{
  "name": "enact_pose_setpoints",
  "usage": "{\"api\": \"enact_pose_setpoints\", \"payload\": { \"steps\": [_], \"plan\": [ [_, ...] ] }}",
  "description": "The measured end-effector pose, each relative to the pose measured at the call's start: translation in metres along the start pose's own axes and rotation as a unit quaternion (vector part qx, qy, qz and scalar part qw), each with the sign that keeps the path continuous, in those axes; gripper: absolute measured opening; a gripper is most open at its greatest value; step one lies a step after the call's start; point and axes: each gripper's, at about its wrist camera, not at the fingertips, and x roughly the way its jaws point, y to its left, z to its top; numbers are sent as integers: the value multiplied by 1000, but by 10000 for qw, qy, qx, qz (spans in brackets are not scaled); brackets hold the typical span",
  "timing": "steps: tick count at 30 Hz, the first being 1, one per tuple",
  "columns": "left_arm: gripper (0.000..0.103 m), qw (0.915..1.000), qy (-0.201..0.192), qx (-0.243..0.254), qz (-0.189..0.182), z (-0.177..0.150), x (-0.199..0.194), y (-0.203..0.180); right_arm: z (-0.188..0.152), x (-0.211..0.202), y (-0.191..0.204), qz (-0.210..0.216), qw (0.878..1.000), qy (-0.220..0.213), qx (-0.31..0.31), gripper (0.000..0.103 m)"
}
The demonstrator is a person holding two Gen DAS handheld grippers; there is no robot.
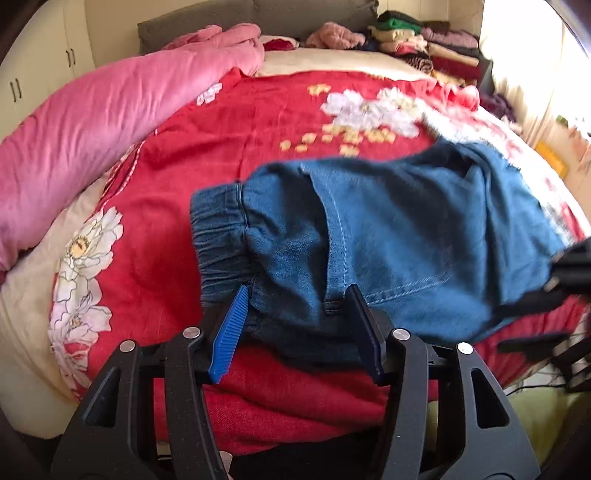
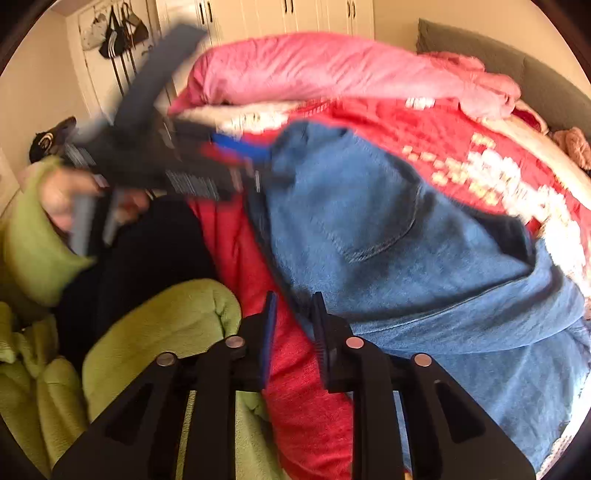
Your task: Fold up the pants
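Blue denim pants [image 1: 388, 240] with an elastic waistband lie bunched on the red floral bedspread [image 1: 240, 147]. My left gripper [image 1: 295, 299] is open, its jaws wide apart around the pants' near edge beside the waistband, and does not grip the cloth. In the right wrist view the pants [image 2: 388, 240] fill the middle and right. My right gripper [image 2: 293, 302] is open with a narrow gap, its tips at the pants' near left edge over the red cover. The left gripper shows blurred in the right wrist view [image 2: 236, 155], and the right gripper at the left view's right edge [image 1: 569, 277].
A pink quilt [image 1: 110, 122] is heaped along the bed's left side. Folded clothes [image 1: 417, 40] are stacked at the far right by the headboard. A person's green fleece sleeve [image 2: 37, 236] and lap [image 2: 166, 321] are at the bed's near edge. White cupboards [image 2: 280, 14] stand behind.
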Motion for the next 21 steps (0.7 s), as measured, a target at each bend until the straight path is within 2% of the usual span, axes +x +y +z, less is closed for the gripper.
{"api": "enact_pose_setpoints", "payload": {
  "steps": [3,4,6,8,14,15,17,21],
  "plan": [
    [47,10000,-15,-72,-65,-2,-1,3,5,-7,-13,-79,9986,-286,435,37],
    [47,9999,-22,-106,-98,-2,-1,4,5,-3,-18,-137,9980,-218,574,41],
    [47,9998,-34,-138,-125,-4,-2,5,-1,13,-29,-300,9961,145,822,41],
    [48,9998,-58,-134,-150,-8,-3,6,-11,28,-34,-252,9933,528,993,44],
    [48,9993,-228,-215,-214,-7,-10,9,-13,27,-33,-171,9939,434,1003,45],
    [48,9991,-297,-221,-229,-6,-14,9,-12,23,-32,-178,9941,365,1004,49],
    [48,9985,-423,-273,-228,-4,-22,10,-11,13,-33,-156,9943,188,1034,67],
    [52,9971,-589,-424,-211,-3,-37,16,-2,-6,-39,-294,9930,-110,1136,71]
  ]
}}
